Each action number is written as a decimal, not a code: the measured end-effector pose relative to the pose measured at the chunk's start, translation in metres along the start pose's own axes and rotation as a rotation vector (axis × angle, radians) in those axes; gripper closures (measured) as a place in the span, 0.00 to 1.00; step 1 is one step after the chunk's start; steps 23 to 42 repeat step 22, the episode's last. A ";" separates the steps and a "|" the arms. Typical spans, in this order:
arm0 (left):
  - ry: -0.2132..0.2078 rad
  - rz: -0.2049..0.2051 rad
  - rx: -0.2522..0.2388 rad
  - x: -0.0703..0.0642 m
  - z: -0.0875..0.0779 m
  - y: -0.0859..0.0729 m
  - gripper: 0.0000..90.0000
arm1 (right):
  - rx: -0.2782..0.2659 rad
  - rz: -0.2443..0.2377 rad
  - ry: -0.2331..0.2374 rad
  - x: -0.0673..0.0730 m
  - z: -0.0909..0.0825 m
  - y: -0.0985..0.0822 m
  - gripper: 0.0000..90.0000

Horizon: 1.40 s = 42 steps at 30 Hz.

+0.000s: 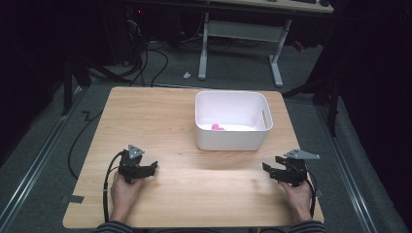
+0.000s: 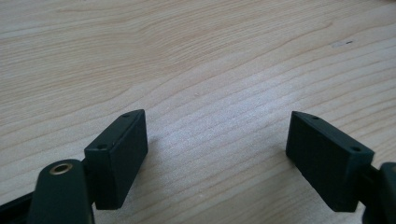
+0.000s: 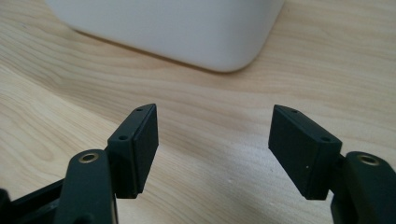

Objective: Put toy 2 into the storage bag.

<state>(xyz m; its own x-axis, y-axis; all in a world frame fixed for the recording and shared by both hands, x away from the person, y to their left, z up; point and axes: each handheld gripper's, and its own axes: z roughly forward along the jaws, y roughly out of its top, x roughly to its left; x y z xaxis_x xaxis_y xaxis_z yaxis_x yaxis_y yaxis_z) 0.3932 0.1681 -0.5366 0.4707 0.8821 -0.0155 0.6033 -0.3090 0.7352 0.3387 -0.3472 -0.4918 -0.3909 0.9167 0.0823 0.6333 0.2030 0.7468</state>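
Observation:
A white plastic bin (image 1: 232,121) stands on the far middle of the wooden table (image 1: 145,116); a small pink object (image 1: 217,127) lies on its floor. My left gripper (image 1: 147,169) rests low at the table's near left, held by a hand, and it is open. In the left gripper view its jaws stand wide apart over bare wood, left gripper (image 2: 217,154). My right gripper (image 1: 270,172) sits at the near right, open too. The right gripper view has the right gripper (image 3: 214,149) with nothing between its jaws and the bin's rounded corner (image 3: 187,28) just ahead.
Cables trail from both grippers toward the table's near edge. Beyond the table a white desk frame (image 1: 240,43) stands on grey carpet, with dark cables (image 1: 145,63) on the floor at the far left. Metal floor rails run along both sides.

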 end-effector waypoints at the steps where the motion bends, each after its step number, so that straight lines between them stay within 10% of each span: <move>1: 0.000 0.000 0.000 0.000 0.000 0.000 0.23 | 0.005 0.001 -0.006 -0.001 0.003 -0.002 0.38; 16: 0.000 0.000 0.000 0.000 0.000 0.000 0.23 | 0.056 -0.032 -0.109 -0.001 0.035 -0.018 0.36; 42: 0.000 0.000 0.000 0.000 0.000 0.000 0.23 | 0.040 -0.035 -0.109 -0.002 0.036 -0.019 0.34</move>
